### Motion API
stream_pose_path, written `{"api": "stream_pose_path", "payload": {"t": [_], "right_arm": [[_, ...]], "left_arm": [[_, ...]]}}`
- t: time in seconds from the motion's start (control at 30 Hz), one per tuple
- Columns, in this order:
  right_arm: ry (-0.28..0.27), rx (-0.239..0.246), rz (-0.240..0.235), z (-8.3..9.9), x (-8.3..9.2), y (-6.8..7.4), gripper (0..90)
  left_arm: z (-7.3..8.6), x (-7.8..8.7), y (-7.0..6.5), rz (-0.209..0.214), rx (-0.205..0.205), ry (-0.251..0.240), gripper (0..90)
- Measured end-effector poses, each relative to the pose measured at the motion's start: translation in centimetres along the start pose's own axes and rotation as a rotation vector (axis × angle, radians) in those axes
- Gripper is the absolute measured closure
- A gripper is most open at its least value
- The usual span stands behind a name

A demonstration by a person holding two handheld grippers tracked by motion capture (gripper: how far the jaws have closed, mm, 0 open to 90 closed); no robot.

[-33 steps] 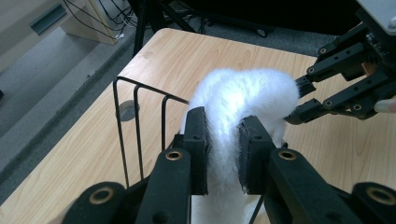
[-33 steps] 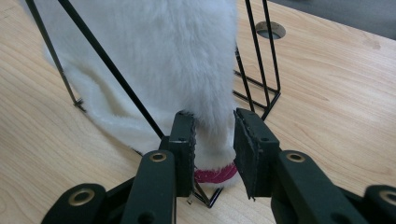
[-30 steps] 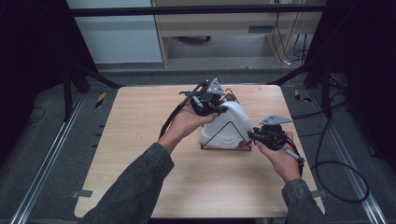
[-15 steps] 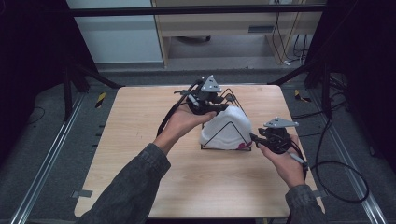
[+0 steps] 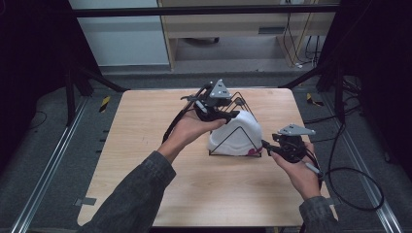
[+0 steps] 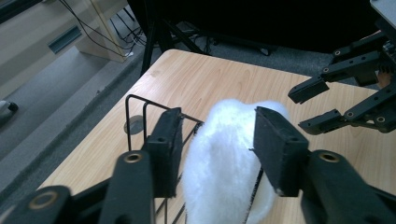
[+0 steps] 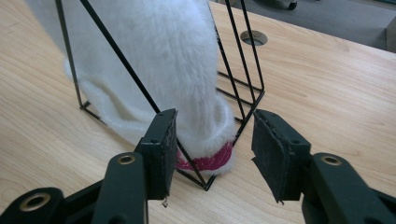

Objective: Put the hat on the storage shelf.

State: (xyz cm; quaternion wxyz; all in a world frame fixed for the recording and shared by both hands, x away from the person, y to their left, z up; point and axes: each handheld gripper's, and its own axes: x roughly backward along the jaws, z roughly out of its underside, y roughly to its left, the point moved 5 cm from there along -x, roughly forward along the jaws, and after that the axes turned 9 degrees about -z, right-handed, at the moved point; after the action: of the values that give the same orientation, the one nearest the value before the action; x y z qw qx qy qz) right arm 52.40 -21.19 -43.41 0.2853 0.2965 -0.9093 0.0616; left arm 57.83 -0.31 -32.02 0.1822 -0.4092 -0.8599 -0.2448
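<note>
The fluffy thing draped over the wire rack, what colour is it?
The fluffy thing is white, with a pink ribbed band at its lower end, clearest in the right gripper view. The wire rack is black.

Left tool (image 6: 212, 149) parted, astride white fluffy cloth (image 6: 224, 154) (on wire rack (image 6: 140, 105))

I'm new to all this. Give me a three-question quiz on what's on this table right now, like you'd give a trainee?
1. True or false: the white fluffy thing is draped over a black wire rack.
2. Which gripper is up at the top of the rack: A) left gripper, B) right gripper?
3. What colour is the trim at the fluffy thing's low end, just ahead of the right gripper?

Key
1. True. The rack's wires run up under and beside it.
2. A. Its jaws have just been opening and stand either side of the fluffy top; the right gripper sits low at the rack's corner, jaws also just opened.
3. Pink-red.
</note>
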Motion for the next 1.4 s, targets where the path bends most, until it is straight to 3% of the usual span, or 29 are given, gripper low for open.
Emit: {"api": "stream_pose_path", "payload": {"t": [0.3, 0.6, 0.77, 0.93, 1.17, 1.3, 1.4], "right_arm": [[-0.024, 0.012, 0.006, -0.4, 0.6, 0.7, 41.7], [-0.093, 0.020, 0.011, -0.8, 1.9, 4.0, 24.4], [-0.122, 0.036, 0.002, 0.1, 1.8, 6.4, 18.6], [-0.107, 0.059, -0.017, 1.0, 1.3, 8.3, 14.9], [-0.074, 0.098, -0.058, 1.4, 0.3, 9.8, 12.3], [-0.054, 0.104, -0.087, 1.6, -0.6, 10.5, 12.9], [-0.021, 0.105, -0.123, 2.0, -1.4, 11.2, 12.1]], "left_arm": [[0.0, 0.6, -0.5, -0.014, 0.016, -0.005, 29.6], [1.2, 2.7, -2.6, 0.001, -0.001, 0.011, 9.4], [3.3, 4.1, -3.8, 0.027, 0.024, 0.009, 6.6], [5.2, 5.7, -4.1, 0.000, 0.006, 0.022, 5.4], [7.9, 8.4, -3.1, -0.047, 0.015, 0.038, 5.1], [10.0, 9.8, -2.0, -0.079, 0.046, 0.041, 5.1], [11.8, 10.4, -1.4, -0.089, 0.090, 0.047, 5.1]]}}
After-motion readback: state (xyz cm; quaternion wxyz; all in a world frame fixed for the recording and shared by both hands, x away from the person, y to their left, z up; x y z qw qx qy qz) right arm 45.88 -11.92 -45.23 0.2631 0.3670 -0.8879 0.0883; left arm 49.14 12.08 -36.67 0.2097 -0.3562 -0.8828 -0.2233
